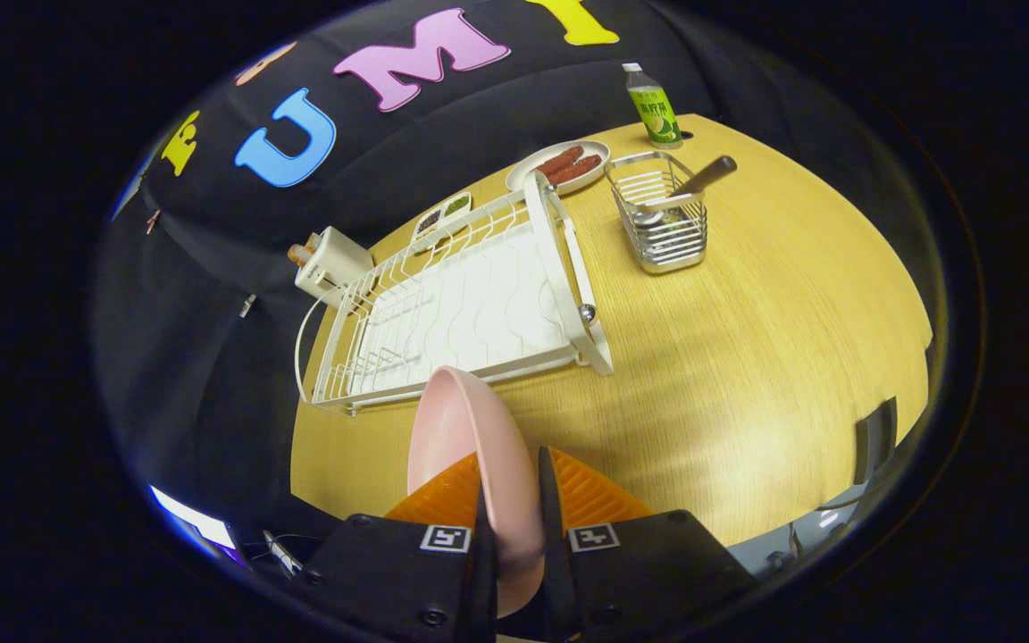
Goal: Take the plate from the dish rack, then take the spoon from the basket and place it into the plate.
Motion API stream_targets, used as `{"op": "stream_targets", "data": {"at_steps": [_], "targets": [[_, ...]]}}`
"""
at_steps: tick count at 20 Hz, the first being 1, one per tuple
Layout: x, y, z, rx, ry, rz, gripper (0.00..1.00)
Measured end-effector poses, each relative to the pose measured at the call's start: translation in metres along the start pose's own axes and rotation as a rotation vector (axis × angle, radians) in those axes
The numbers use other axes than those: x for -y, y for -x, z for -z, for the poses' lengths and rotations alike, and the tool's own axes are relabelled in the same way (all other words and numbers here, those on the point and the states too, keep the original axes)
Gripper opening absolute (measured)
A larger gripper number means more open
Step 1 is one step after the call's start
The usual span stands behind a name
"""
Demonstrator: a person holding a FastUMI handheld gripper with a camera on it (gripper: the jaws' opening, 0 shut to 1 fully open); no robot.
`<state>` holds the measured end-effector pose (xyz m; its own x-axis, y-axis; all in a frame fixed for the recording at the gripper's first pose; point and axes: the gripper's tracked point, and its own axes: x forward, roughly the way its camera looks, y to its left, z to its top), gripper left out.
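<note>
2 fingers of the hand-held gripper (511, 500) clamp the plate (470, 446) edge-on.

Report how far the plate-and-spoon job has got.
Done: the pink plate is out of the white dish rack, whose slots hold no dishes. In hand: the claw is shut on the plate's rim, holding it on edge above the wooden table. Left: set the plate down, then fetch the spoon, which stands in the wire basket beyond the rack, and place it in the plate.

Pink plate (470, 446) upright between fingers (550, 500); spoon (689, 187) in basket (662, 241).
</note>
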<state>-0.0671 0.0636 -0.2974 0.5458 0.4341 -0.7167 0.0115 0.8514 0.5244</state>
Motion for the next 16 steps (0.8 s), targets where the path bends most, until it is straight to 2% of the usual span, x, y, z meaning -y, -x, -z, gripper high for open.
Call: {"op": "stream_targets", "data": {"at_steps": [4,9,13,14,15,16], "targets": [[0.019,-0.019,0.004,-0.027,-0.049,-0.046,0.25],[0.033,-0.034,0.015,-0.078,-0.038,-0.089,0.28],[0.06,-0.037,0.004,-0.077,-0.025,-0.042,0.36],[0.062,-0.036,0.001,-0.07,-0.008,-0.046,0.52],[0.068,-0.033,-0.004,-0.056,0.029,-0.036,0.59],[0.075,-0.03,-0.011,-0.029,0.076,-0.022,0.73]]}}
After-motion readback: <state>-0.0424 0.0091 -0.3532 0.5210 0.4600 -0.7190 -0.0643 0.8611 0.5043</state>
